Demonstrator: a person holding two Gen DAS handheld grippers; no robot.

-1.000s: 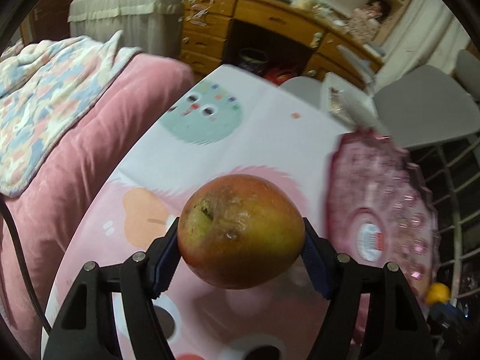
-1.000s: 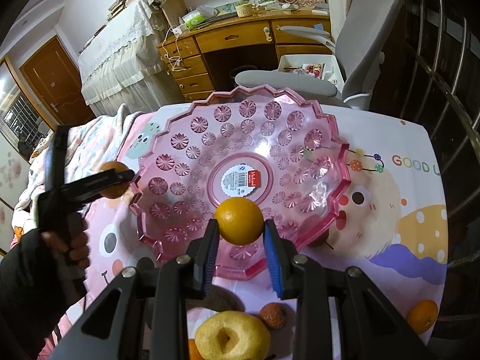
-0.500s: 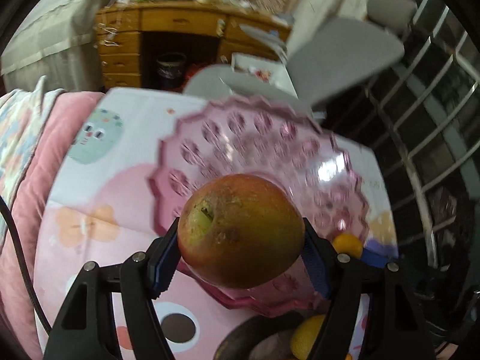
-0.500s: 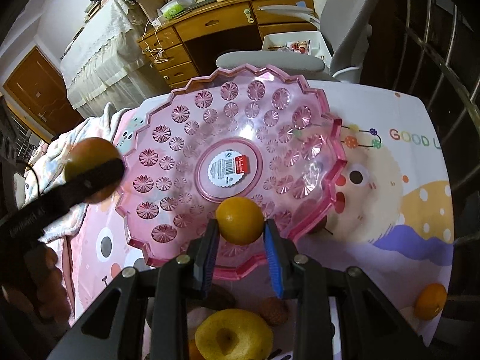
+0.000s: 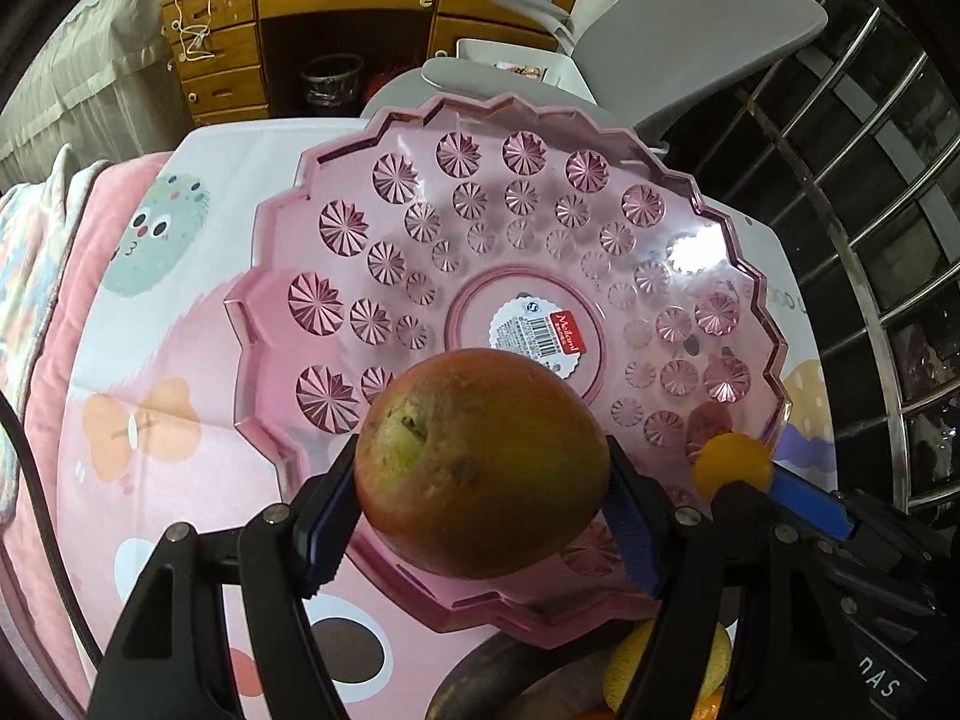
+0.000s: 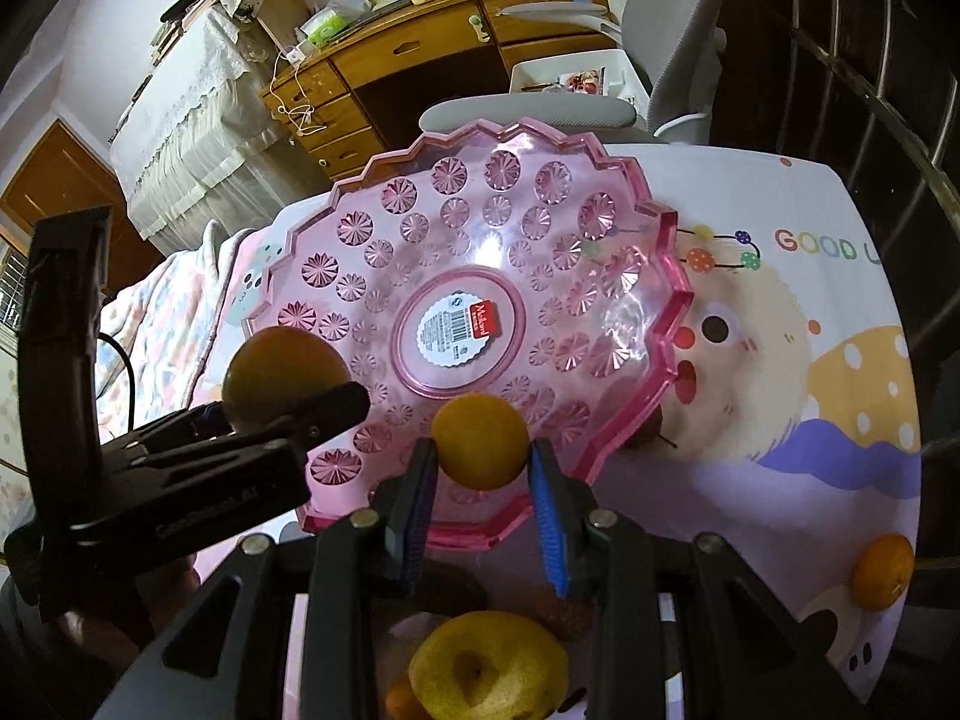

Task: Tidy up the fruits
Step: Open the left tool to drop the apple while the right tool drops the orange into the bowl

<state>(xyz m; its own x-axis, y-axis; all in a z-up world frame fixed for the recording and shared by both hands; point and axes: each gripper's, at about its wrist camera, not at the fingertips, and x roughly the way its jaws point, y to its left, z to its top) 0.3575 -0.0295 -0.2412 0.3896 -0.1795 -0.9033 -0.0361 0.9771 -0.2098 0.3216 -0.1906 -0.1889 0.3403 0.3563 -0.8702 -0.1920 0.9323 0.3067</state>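
My left gripper (image 5: 480, 498) is shut on a red-green apple (image 5: 480, 462) and holds it above the near rim of the empty pink plastic fruit plate (image 5: 360, 228). My right gripper (image 6: 483, 468) is shut on a small orange (image 6: 480, 441) over the plate's (image 6: 630, 210) near edge. The left gripper and apple (image 6: 282, 372) show at the left of the right wrist view. The orange (image 5: 732, 465) shows at the right of the left wrist view.
A yellow fruit (image 6: 486, 666), a small brown fruit (image 6: 564, 612) and a dark fruit (image 5: 510, 678) lie on the table before the plate. Another orange (image 6: 882, 570) lies at the right table edge. A grey chair (image 5: 690, 24) and wooden desk (image 5: 336, 0) stand behind. A pink bed (image 5: 48, 312) is left.
My left gripper has swung right from the bed side with the apple, now over the plate's near rim. My right gripper has held the orange almost still above the plate edge.
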